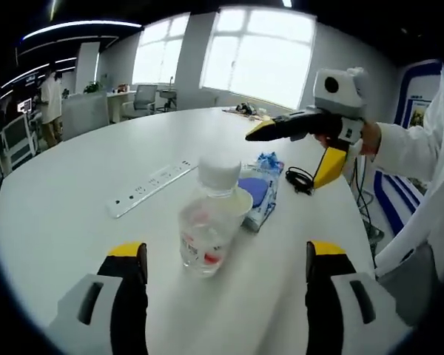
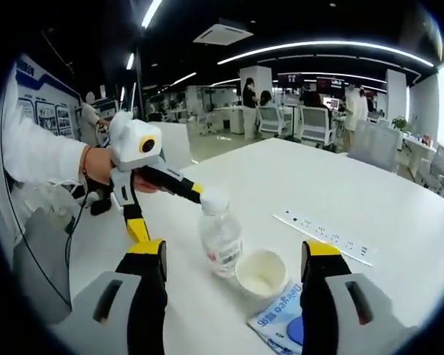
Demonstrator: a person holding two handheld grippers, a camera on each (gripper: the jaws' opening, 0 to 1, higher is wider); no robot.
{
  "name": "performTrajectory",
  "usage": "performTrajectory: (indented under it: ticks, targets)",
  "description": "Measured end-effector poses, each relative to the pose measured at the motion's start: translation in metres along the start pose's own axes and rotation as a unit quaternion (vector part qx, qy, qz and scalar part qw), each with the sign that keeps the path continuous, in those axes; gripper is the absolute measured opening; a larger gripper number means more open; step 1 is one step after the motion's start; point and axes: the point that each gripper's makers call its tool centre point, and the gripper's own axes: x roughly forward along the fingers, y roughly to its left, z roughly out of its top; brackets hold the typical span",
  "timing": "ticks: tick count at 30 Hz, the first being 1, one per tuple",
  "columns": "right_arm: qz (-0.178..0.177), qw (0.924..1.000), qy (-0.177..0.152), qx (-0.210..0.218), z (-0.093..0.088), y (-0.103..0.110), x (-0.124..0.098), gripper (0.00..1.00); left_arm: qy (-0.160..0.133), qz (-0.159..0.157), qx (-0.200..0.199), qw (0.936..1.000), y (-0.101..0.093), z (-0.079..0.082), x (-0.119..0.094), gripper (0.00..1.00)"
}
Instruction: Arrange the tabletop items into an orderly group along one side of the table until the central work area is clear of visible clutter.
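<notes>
left gripper (image 1: 226,270) fingers wide, empty | right gripper (image 2: 233,270) fingers wide, empty | bottle (image 1: 206,222) between

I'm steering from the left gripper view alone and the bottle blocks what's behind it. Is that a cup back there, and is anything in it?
Observer: Yes, a white cup stands close beside the bottle. The right gripper view looks into it, and it appears empty.
Operator: Is the right gripper open? I see it side-on.
Observer: Its own view shows its jaws spread apart, holding nothing.
</notes>
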Motion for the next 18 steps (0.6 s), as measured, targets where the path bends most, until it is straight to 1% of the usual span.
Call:
performTrajectory:
  ticks: [2,3,4,8,11,18]
  targets:
    - [-0.007,1.0000,-0.001,0.002,-0.003,-0.002,-0.008,0.73,0.000,0.002,0.003,1.0000,-0.004,0.002,-0.003,0.91]
    - [-0.016,0.9999,-0.001,0.005,-0.007,-0.005,-0.018,0.73,-0.002,0.004,0.006,1.0000,-0.007,0.005,-0.005,0.91]
    - [-0.018,0.9998,-0.001,0.007,-0.008,-0.006,-0.020,0.74,-0.004,0.005,0.008,0.9999,-0.010,0.007,-0.007,0.92]
    - [-0.037,0.9992,-0.002,0.017,-0.017,-0.013,-0.044,0.74,-0.010,0.010,0.009,0.9999,-0.016,0.015,-0.015,0.93]
    - [-0.050,0.9985,-0.003,0.023,-0.021,-0.018,-0.061,0.74,-0.013,0.014,0.013,0.9997,-0.025,0.019,-0.022,0.94]
    - [-0.076,0.9967,-0.004,0.029,-0.031,-0.022,-0.103,0.75,-0.014,0.021,0.022,0.9994,-0.043,0.025,-0.035,0.95]
